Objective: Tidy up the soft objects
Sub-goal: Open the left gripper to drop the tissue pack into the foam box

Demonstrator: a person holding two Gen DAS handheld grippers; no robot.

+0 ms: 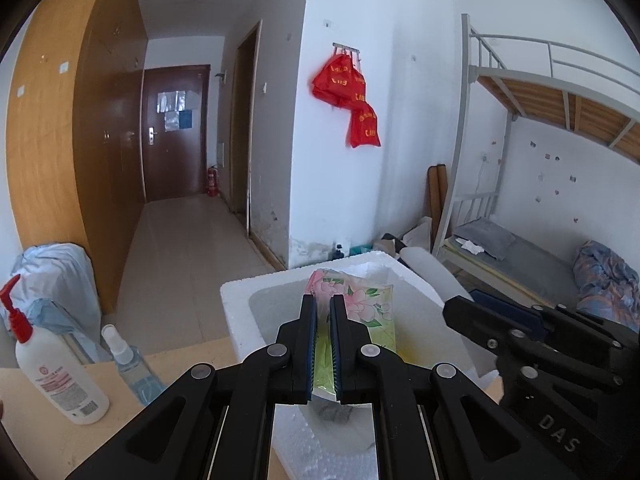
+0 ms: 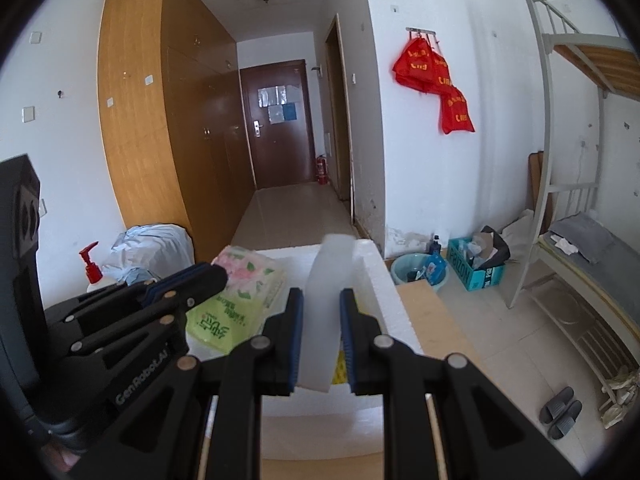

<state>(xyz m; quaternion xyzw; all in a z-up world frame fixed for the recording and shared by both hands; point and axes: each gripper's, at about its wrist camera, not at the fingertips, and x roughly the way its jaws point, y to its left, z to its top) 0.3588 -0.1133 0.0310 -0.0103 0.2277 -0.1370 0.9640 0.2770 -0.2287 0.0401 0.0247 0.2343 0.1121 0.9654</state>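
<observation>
Gripping now: the left gripper (image 1: 324, 344) has its blue-padded jaws closed on the edge of a soft green tissue pack printed with pink flowers (image 1: 352, 312); the right gripper (image 2: 320, 344) pinches an upright white translucent foam slab (image 2: 326, 312) between narrowly parted jaws.
Tissue pack position: over the open top of the white polystyrene foam box (image 1: 240, 300), its far end tilted up toward the far wall of the box; whether it rests on anything inside I cannot tell.
Foam slab position: standing on edge beside the box's right wall (image 2: 376, 292), by the right wrist view.
Box contents: the pale inner floor shows left of the pack; something yellow (image 2: 339, 368) peeks out beside the slab.
Edges: the box sits on a light wooden tabletop (image 2: 428, 312), whose right edge drops to tiled floor just past the box.
Left of box: a white pump bottle with red nozzle (image 1: 56, 376) and a clear blue spray bottle (image 1: 128, 364) stand near each other, apart from the box.
Floor containers: a teal basin (image 2: 416, 268) and a teal cardboard carton (image 2: 476, 268), both holding clutter.
Far room: an open tiled corridor (image 1: 188, 232) runs to a dark brown door (image 1: 176, 132); a metal bunk bed (image 1: 540, 240) stands at right.
</observation>
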